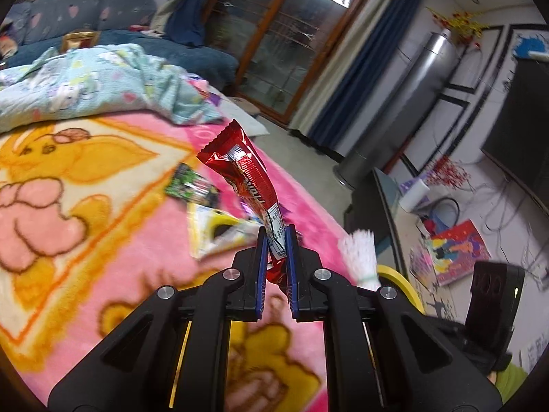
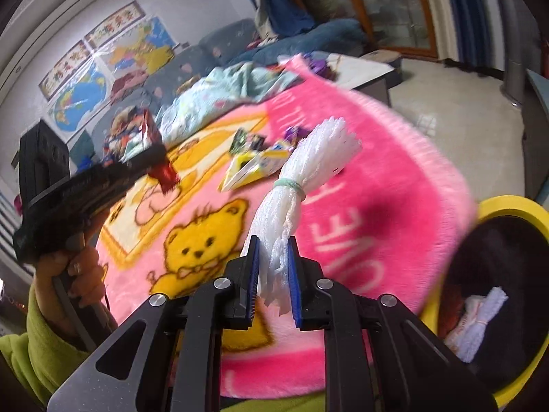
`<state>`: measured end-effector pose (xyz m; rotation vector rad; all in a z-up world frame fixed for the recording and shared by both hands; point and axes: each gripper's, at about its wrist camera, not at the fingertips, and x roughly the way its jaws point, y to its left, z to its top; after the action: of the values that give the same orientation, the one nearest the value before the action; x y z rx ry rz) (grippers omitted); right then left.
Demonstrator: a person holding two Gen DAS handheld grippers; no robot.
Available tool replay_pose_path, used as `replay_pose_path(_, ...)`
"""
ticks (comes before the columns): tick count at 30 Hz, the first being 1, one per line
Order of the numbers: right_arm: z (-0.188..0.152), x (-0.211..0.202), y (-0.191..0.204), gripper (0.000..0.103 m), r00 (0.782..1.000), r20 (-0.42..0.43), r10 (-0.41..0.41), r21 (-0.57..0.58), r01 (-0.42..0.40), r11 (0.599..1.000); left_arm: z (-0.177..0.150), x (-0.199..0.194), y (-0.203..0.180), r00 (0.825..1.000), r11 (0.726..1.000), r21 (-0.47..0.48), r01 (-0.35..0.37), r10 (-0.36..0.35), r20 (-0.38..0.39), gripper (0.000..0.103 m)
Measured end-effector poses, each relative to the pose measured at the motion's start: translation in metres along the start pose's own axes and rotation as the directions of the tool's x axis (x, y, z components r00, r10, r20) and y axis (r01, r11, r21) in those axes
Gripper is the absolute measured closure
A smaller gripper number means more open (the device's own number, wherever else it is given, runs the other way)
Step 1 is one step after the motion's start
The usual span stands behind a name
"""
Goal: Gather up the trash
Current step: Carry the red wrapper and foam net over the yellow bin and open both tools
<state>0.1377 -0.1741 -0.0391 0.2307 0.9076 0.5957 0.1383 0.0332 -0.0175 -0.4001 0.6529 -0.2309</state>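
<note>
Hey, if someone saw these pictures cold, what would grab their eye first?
The left gripper pinches a shiny red snack wrapper upright above the bright pink bear-print blanket. The right gripper clamps a white foam-net bundle tied with a pale band, with the yellow-rimmed bin at its right.

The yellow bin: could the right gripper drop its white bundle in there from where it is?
Probably yes. The yellow bin sits open just beside the right gripper, nothing between them, and the white foam net bundle is held clear above the pink blanket.
</note>
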Motion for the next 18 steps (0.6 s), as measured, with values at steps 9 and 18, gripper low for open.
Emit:
replay_pose_path(9, -0.004, -0.038, -0.032, 0.088, 0.991, 0.087, -0.098, 0.046, 0.094, 0.995, -0.024, 0.018, -0.055, 0.995, 0.989, 0.119, 0.083, -0.075, -0.068, 0.097)
replay_pose_path(18, -0.010, -0.068, -0.070, 0.088, 0.975, 0.146, -0.169, 0.133, 0.150, 0.980, -0.046, 0.035, -0.100, 0.984, 0.965, 0.219, 0.147, -0.119, -0.135, 0.097)
